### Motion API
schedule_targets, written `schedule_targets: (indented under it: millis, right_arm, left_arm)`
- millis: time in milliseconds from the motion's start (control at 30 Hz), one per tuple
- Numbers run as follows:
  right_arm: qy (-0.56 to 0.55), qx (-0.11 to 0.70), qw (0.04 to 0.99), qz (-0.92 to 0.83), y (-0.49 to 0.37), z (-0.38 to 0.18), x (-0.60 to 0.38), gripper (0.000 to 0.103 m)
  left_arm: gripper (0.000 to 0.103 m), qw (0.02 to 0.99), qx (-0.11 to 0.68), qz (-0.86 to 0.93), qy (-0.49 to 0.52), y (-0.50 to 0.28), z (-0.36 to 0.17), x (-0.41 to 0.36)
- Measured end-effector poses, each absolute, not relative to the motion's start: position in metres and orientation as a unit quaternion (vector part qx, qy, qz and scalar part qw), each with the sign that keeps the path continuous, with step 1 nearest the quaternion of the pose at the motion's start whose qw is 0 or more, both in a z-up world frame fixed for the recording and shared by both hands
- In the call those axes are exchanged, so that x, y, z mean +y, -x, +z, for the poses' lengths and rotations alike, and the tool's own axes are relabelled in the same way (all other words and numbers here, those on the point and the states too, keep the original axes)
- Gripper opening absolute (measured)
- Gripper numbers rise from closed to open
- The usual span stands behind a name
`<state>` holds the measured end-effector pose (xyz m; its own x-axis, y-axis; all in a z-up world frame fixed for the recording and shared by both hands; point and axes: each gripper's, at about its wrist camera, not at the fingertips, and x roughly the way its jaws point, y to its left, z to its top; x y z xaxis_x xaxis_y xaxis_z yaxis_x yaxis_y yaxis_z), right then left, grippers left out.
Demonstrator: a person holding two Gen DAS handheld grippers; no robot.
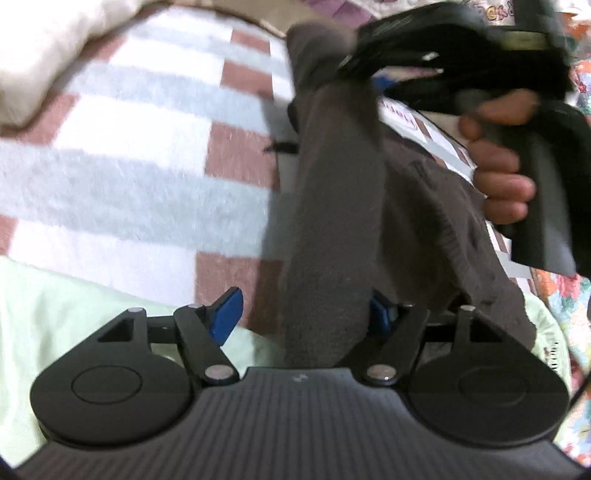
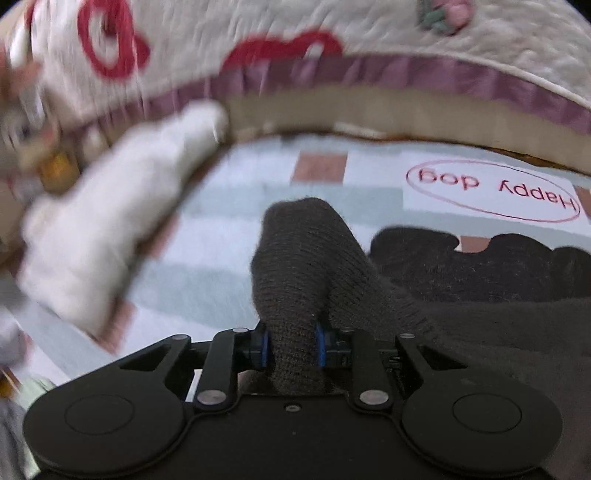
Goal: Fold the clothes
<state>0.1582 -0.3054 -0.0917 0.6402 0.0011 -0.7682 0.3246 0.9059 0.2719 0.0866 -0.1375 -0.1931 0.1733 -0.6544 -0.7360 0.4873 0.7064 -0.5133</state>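
Observation:
A dark brown knit garment (image 1: 332,206) hangs in a long fold over the checked blanket (image 1: 147,155). My left gripper (image 1: 303,317) is open; the fold runs between its blue pads (image 1: 225,314) and rests against the right one, while the left one stands clear of it. At the upper right of the left wrist view, a hand (image 1: 498,166) holds my right gripper (image 1: 354,61), which lifts the garment's upper end. In the right wrist view, my right gripper (image 2: 291,349) is shut on a bunched fold of the garment (image 2: 303,258). More of the garment trails off to the right.
A white folded cloth (image 2: 110,221) lies at the left on the blanket (image 2: 229,229). Behind it rises a cream quilt (image 2: 295,22) with red shapes and a purple border. A pale green cloth (image 1: 55,302) lies beneath my left gripper. Floral fabric (image 1: 569,306) is at the right.

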Motion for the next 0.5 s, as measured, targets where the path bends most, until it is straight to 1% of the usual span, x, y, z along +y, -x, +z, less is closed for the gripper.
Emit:
schedule_targets:
  millis: [33,67,200,300,367,467,500]
  right_arm:
    - [-0.205,0.399,0.889,-0.091,-0.152,-0.088,-0.308,0.026]
    - [-0.208,0.388,0.893,-0.092,-0.148,-0.086,-0.309,0.026]
    - [-0.209,0.349,0.909,-0.095,-0.148,-0.071,-0.315,0.026]
    - [-0.213,0.32,0.918,-0.098,-0.165,-0.047,-0.328,0.026]
    - [-0.192,0.308,0.927,-0.094,-0.184,-0.028,-0.327,0.026]
    - [-0.158,0.281,0.944,-0.068,-0.216,-0.008,-0.307,0.026]
    - [-0.162,0.272,0.947,-0.06,-0.226,-0.007,-0.3,0.029]
  left_arm:
    - [0.048,0.754,0.528,-0.383,0.082,-0.09,-0.196,-0.141]
    - [0.025,0.748,0.527,-0.396,0.081,-0.093,-0.195,-0.146]
    - [0.024,0.78,0.463,-0.418,0.043,-0.101,-0.161,-0.159]
    - [0.024,0.788,0.442,-0.421,0.083,-0.128,-0.139,-0.148]
    - [0.024,0.801,0.426,-0.413,0.081,-0.148,-0.128,-0.141]
    - [0.024,0.818,0.423,-0.381,0.083,-0.186,-0.13,-0.104]
    - [0.024,0.819,0.431,-0.37,0.085,-0.2,-0.138,-0.089]
